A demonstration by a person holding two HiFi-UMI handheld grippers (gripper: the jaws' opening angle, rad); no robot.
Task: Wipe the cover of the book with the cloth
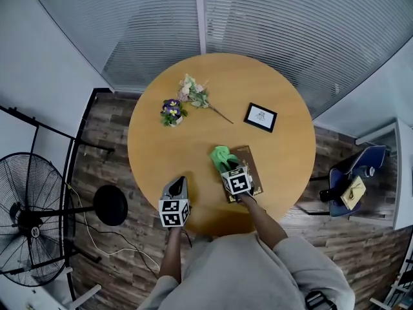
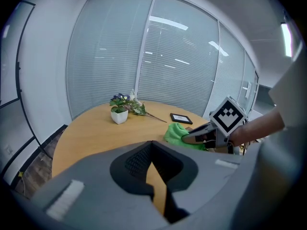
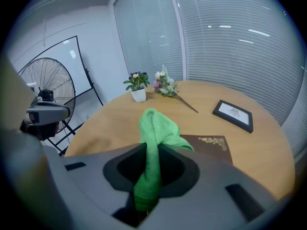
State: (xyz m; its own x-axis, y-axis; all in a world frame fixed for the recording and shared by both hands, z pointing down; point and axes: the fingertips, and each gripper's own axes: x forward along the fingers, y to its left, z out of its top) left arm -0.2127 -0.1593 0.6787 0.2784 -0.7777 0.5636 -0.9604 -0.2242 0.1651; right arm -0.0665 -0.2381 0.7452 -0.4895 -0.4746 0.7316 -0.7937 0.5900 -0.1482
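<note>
Head view shows the right gripper (image 1: 227,168) clamped on the cloth (image 1: 222,155) over the book (image 1: 250,162) at the table's (image 1: 193,141) near edge, the left gripper (image 1: 175,187) closed, empty, alongside.

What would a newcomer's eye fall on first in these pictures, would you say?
The bright green cloth clamped in the right gripper stands out, bunched at the far corner of the brown book on the round wooden table. Further back sit a small potted plant and a flower sprig at the left, and a black-framed picture at the right. The left gripper hangs empty over the near edge.
</note>
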